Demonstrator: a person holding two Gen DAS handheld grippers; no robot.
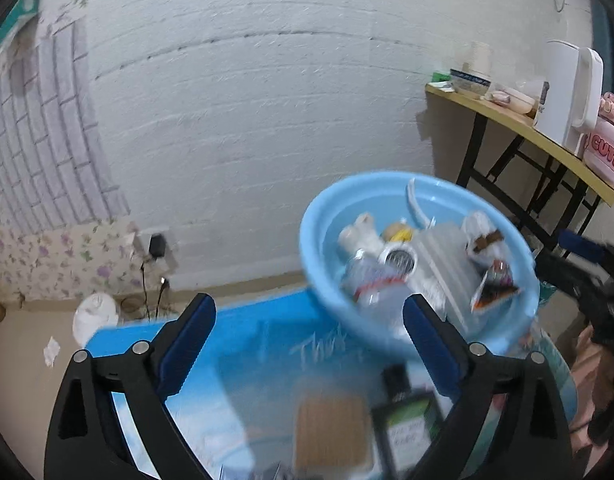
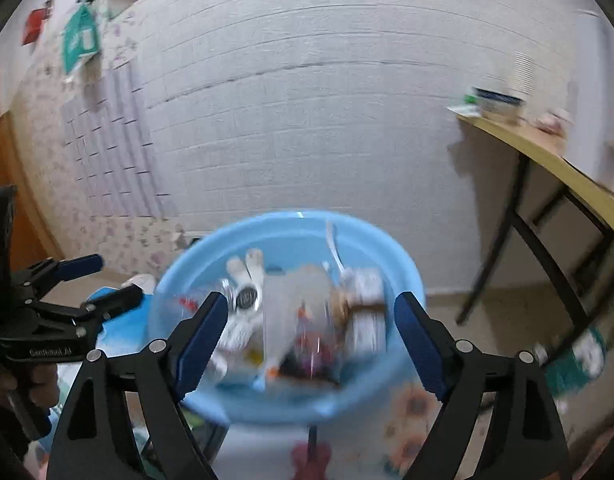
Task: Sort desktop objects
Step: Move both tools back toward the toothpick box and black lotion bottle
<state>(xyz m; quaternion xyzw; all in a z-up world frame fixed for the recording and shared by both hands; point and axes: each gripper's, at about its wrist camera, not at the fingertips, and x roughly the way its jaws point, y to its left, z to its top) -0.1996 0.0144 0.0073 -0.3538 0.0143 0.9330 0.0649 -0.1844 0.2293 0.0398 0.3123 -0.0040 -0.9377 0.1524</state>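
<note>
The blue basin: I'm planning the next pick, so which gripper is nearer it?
Right. The right gripper faces the blue basin head-on; the left gripper is off to its left.

Blue basin (image 1: 319,240) on printed tablecloth (image 1: 243,344)

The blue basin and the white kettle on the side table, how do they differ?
The blue basin is wide, shallow and open-topped, with small items piled inside; the white kettle is tall and narrow, and its contents cannot be seen. The basin sits on the blue-covered table in front of the left gripper; the kettle stands upright on the yellow side table by the wall. Both look plastic.
</note>
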